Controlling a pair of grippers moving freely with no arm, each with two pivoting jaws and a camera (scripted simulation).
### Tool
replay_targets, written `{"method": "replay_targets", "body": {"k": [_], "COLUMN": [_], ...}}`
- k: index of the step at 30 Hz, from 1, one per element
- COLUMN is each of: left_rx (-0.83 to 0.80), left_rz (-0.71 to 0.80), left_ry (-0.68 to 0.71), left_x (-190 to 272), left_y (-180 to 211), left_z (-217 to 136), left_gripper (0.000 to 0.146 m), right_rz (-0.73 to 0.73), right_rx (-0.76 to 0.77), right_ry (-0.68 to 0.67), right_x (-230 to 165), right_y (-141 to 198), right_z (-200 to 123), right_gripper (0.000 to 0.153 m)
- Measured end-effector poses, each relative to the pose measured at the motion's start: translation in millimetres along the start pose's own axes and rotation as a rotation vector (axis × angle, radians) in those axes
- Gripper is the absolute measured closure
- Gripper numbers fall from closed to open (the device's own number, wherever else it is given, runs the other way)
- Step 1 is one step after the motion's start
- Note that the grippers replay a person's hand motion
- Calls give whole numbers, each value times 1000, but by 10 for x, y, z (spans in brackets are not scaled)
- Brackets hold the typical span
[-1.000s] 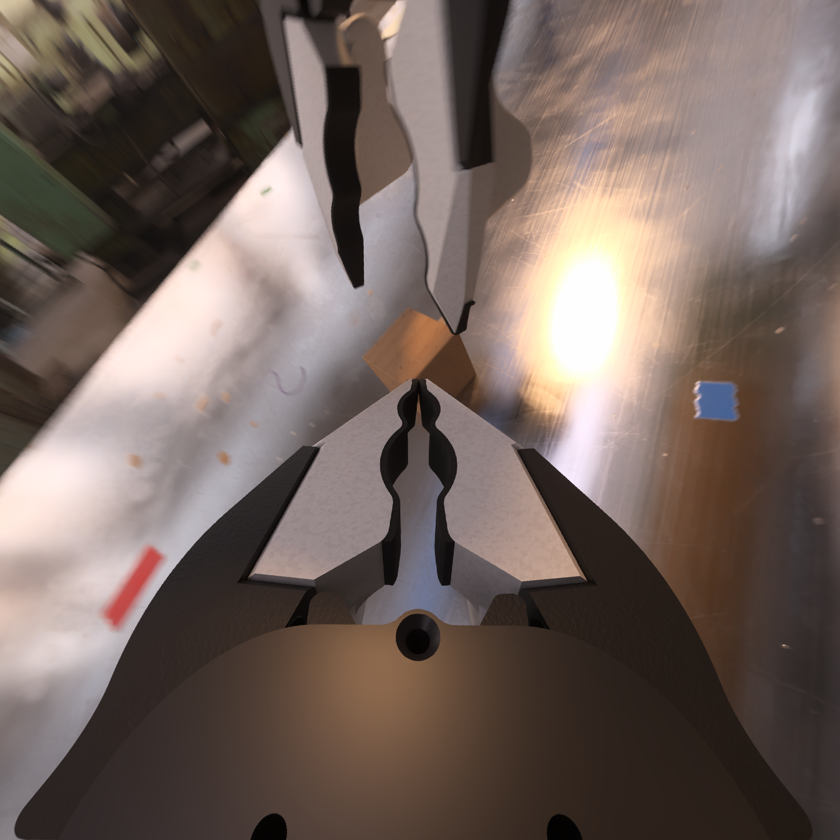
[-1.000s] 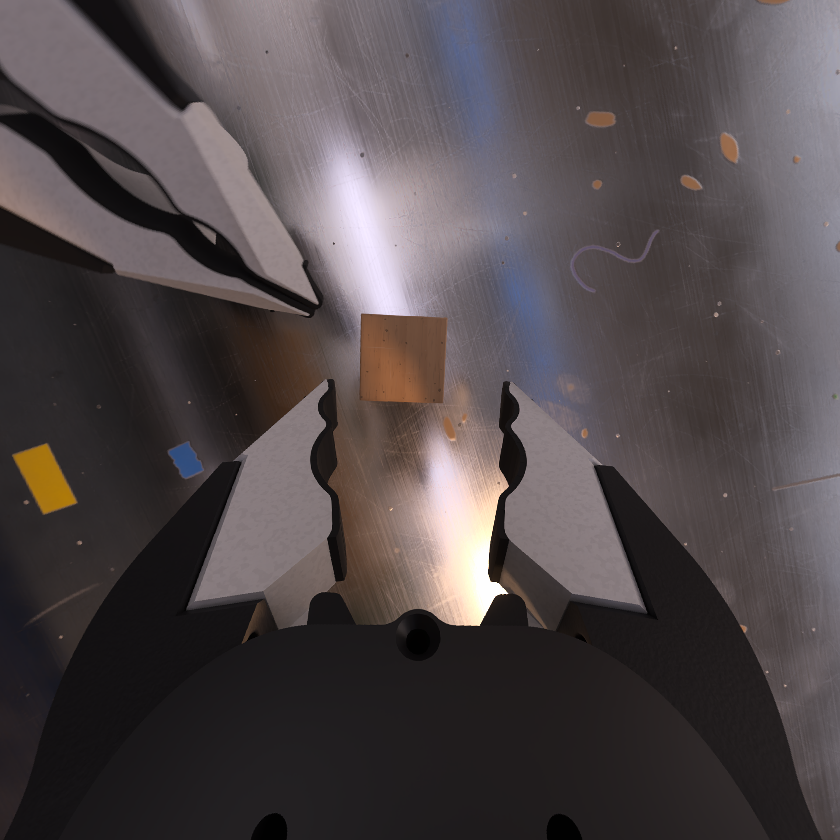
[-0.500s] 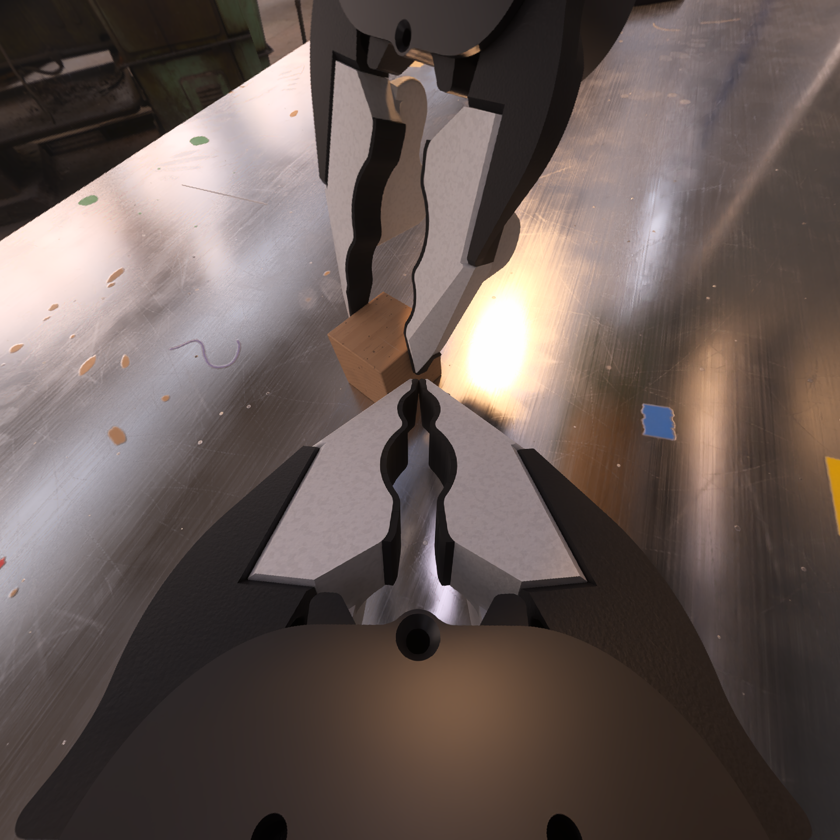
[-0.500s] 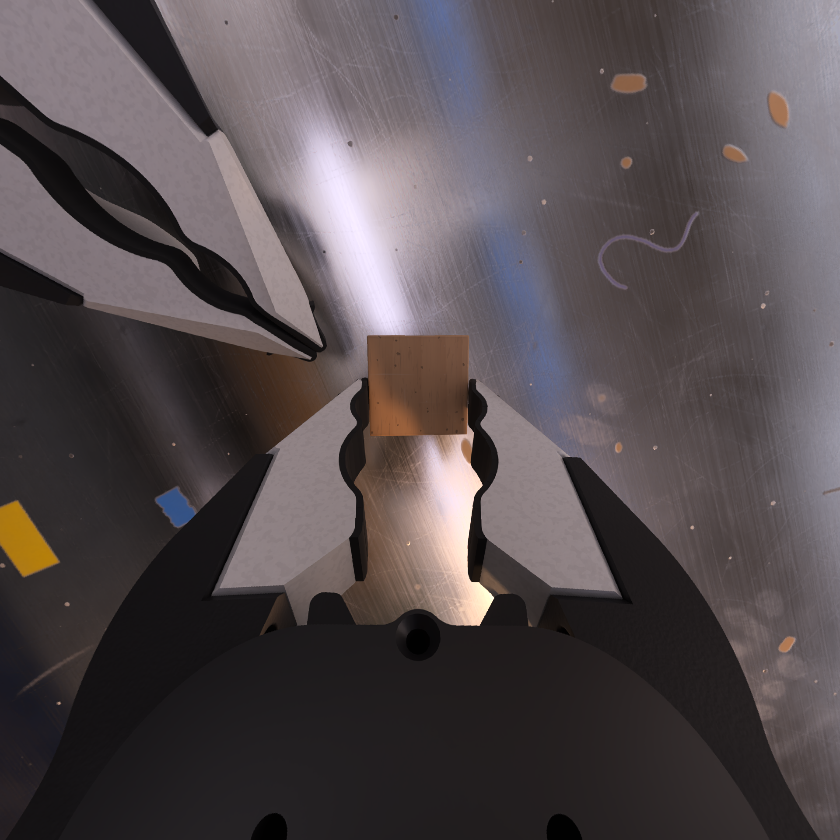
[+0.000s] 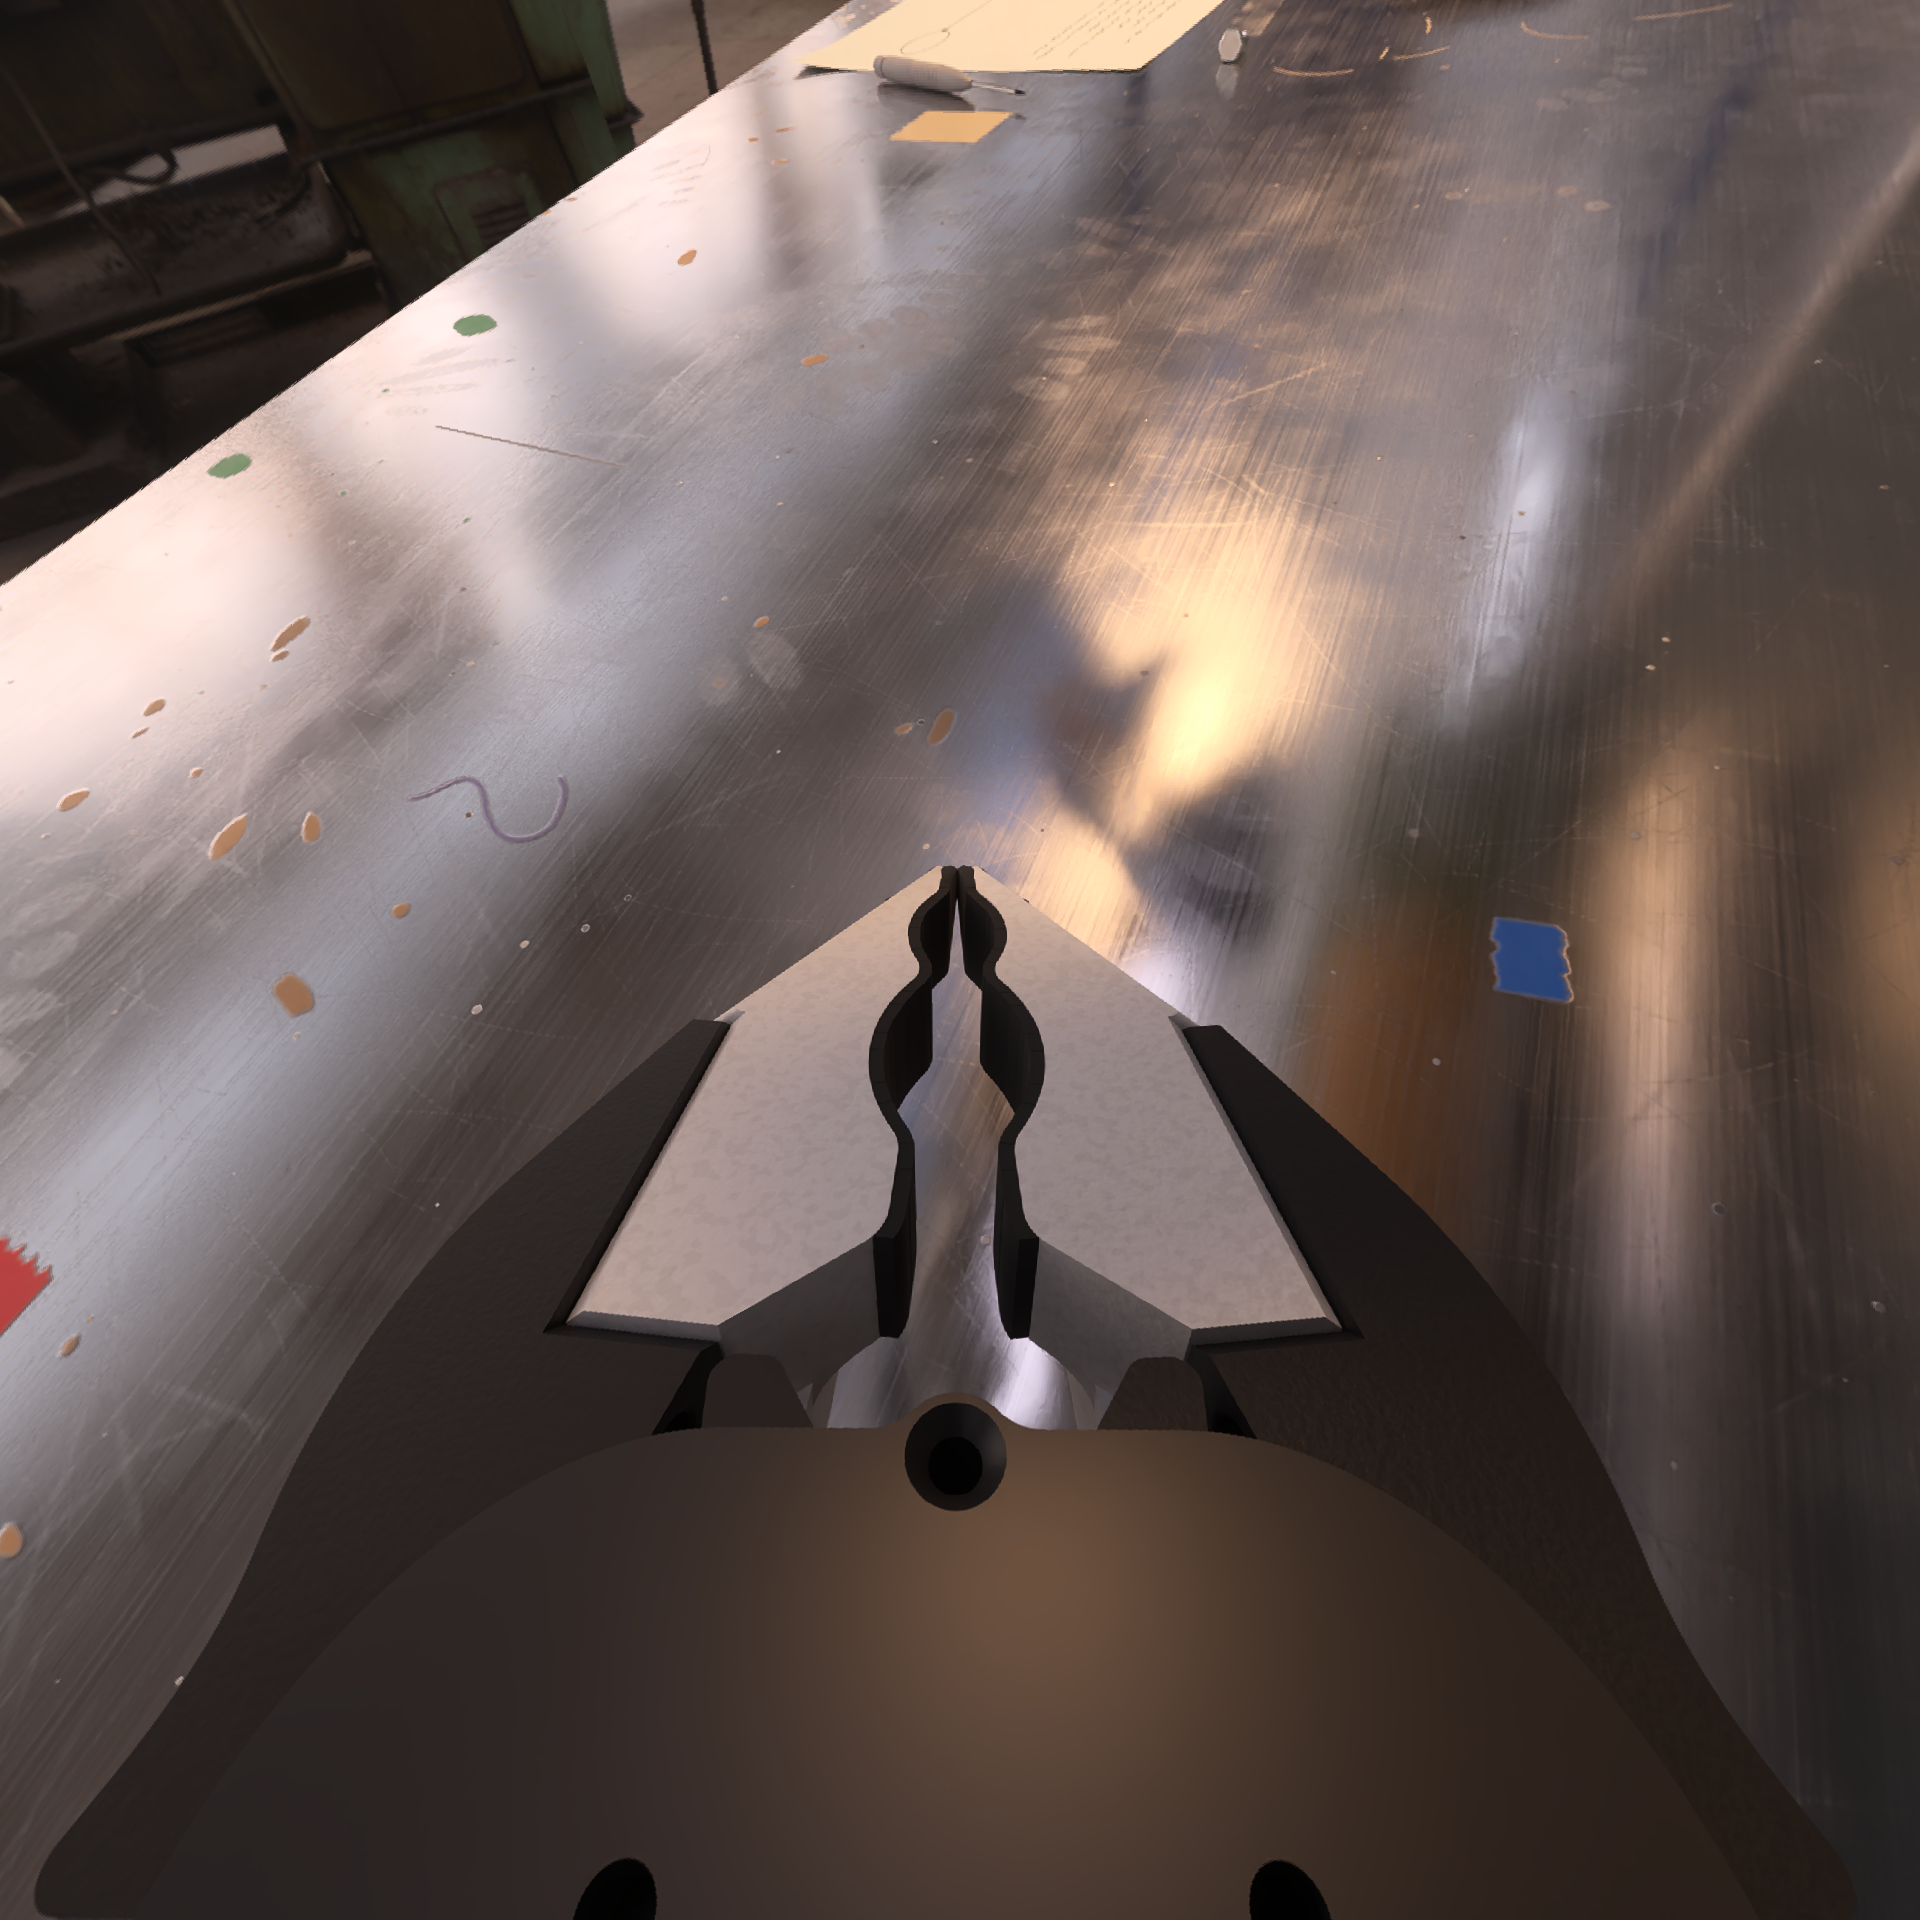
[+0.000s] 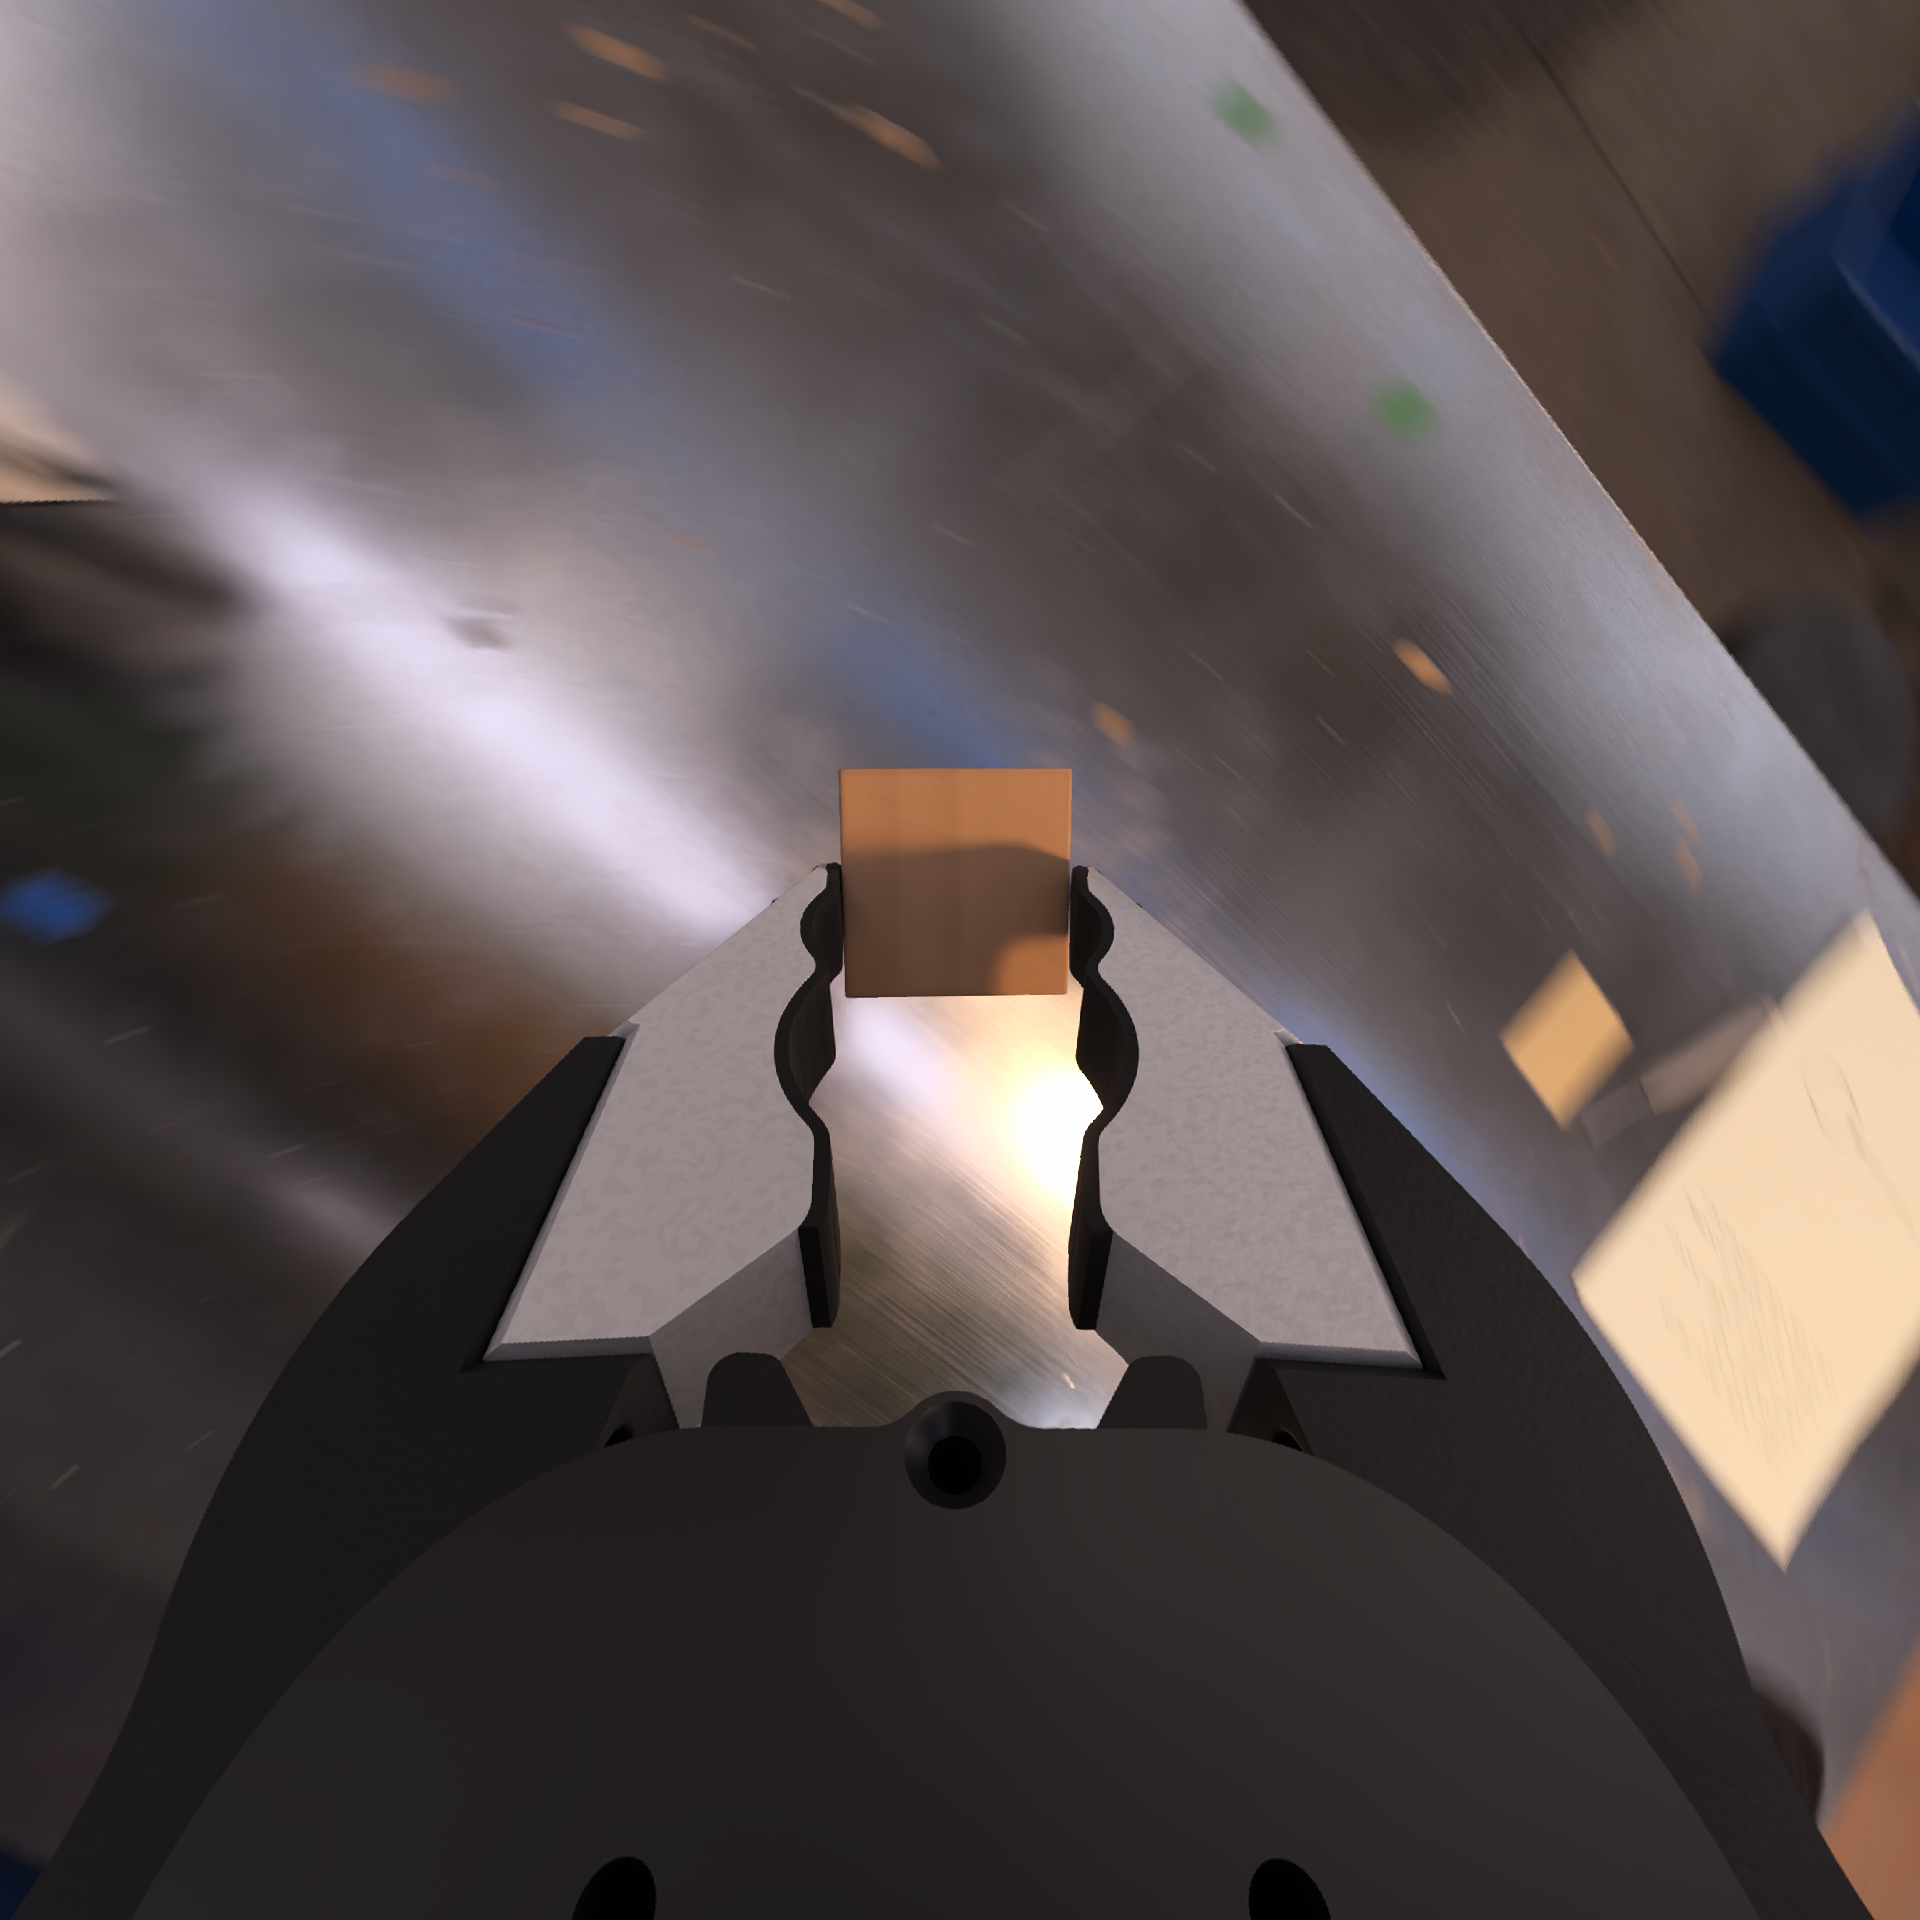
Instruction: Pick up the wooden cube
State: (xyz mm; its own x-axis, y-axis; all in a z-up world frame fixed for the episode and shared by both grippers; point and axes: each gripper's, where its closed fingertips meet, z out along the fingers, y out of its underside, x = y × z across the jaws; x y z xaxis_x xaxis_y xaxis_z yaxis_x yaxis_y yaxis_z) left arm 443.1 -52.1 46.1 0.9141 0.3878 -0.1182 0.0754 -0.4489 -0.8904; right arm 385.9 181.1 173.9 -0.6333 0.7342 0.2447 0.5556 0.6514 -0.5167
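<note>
The wooden cube (image 6: pixel 954 883) is a small light-brown block. In the right wrist view it sits between the tips of my right gripper (image 6: pixel 954 883), which is shut on it and holds it above the metal table (image 6: pixel 520 520). The background there is blurred by motion. My left gripper (image 5: pixel 956 875) is shut and empty, with its fingertips touching, low over the metal table (image 5: pixel 1143 416). The cube and the right gripper do not show in the left wrist view.
In the left wrist view a blue patch (image 5: pixel 1529 958) lies to the right, a red patch (image 5: pixel 19 1286) at the left edge, and a paper sheet (image 5: pixel 1039 31), a pen (image 5: pixel 935 75) and a tan square (image 5: pixel 951 127) lie far ahead. The table's left edge (image 5: pixel 312 384) runs diagonally.
My right gripper has closed on the cube and lifted it off the table, swinging away. The cube and right gripper have left the left wrist view. The left gripper stays shut.
</note>
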Motion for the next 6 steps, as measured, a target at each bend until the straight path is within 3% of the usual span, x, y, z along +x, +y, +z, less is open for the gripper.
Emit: {"method": "replay_targets", "body": {"k": [3, 6], "left_rx": [-4, -5], "left_rz": [6, 9], "left_ry": [-6, -11], "left_x": [-3, -6], "left_y": [3, 4], "left_z": [7, 9], "left_gripper": [146, 146], "right_rz": [232, 375], "right_rx": [-120, -218], "right_ry": [193, 189], "right_x": [903, 1212], "right_y": [538, 1005], "right_z": [240, 584], "right_gripper": [109, 109]}}
